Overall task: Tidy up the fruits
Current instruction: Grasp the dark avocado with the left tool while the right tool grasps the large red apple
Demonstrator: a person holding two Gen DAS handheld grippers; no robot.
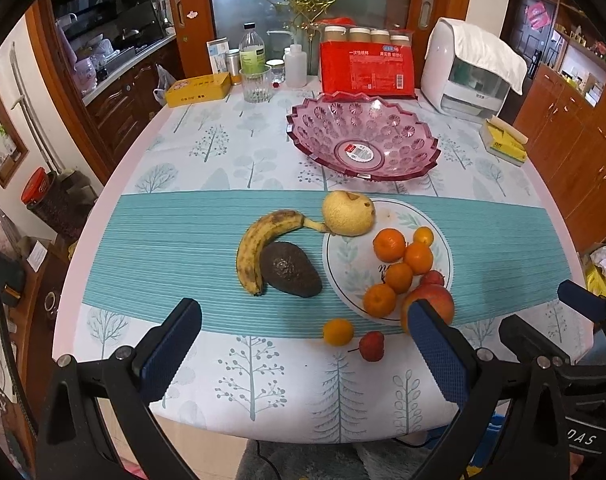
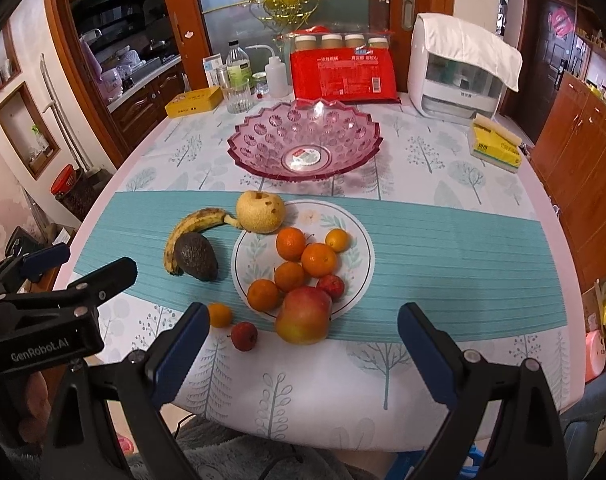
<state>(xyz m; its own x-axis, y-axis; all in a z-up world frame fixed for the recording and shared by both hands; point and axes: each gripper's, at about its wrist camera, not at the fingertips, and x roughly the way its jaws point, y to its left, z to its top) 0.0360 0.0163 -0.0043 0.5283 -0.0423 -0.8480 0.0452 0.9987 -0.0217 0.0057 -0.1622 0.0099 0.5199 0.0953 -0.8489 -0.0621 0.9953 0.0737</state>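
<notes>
Only in the right wrist view is the large red-yellow apple (image 2: 304, 315) seen whole, between the parted right claw (image 2: 303, 336); the left claw (image 1: 303, 332), likewise parted, is held before the empty pink glass bowl (image 1: 363, 136).

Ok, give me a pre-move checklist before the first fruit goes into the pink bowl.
1. Pink bowl empty and upright beyond the fruit: ok.
2. Left gripper open, nothing between its fingers: ok.
3. Right gripper open, nothing held: ok.
4. Loose fruit easy to reach: ok. The small orange fruit and small red fruit lie alone on the tablecloth, nearest the grippers.
5. Banana free to lift: not ok. The avocado lies against it and its stem end touches the pear.
6. Apple steady on the plate: cannot tell. It sits over the plate's near rim, against the oranges.
</notes>
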